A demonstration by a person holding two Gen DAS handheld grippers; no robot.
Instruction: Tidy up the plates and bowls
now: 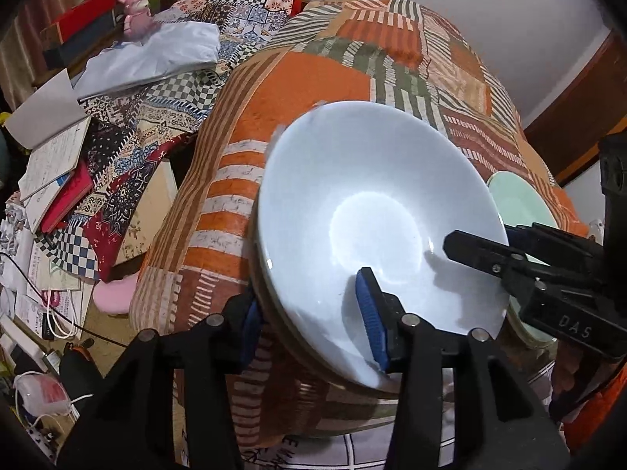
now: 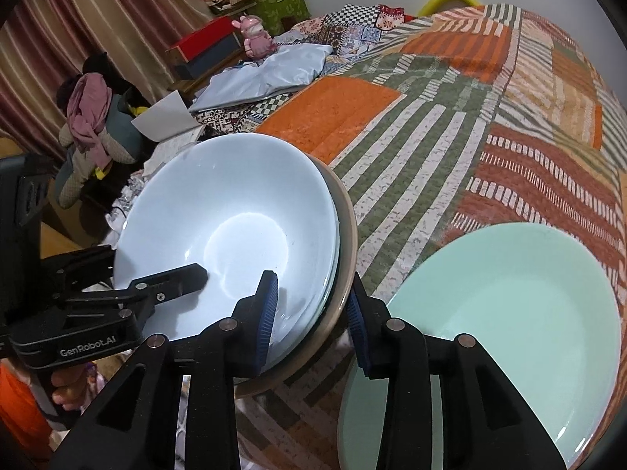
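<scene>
A stack of bowls is tilted over the patchwork quilt: a white bowl on top, a thin rim under it, and a tan bowl at the bottom. My left gripper is shut on the stack's near rim, one blue pad inside the white bowl and one under the stack. My right gripper straddles the opposite rim, its pads standing slightly off it. Each gripper shows in the other's view, the left gripper and the right gripper. A mint green plate lies flat on the quilt beside the stack.
The quilt covers a bed that runs far and right. Beyond its left edge lie a folded pale blue sheet, papers and notebooks, a pink toy, boxes and cables on the floor. A hand grips the left gripper's handle.
</scene>
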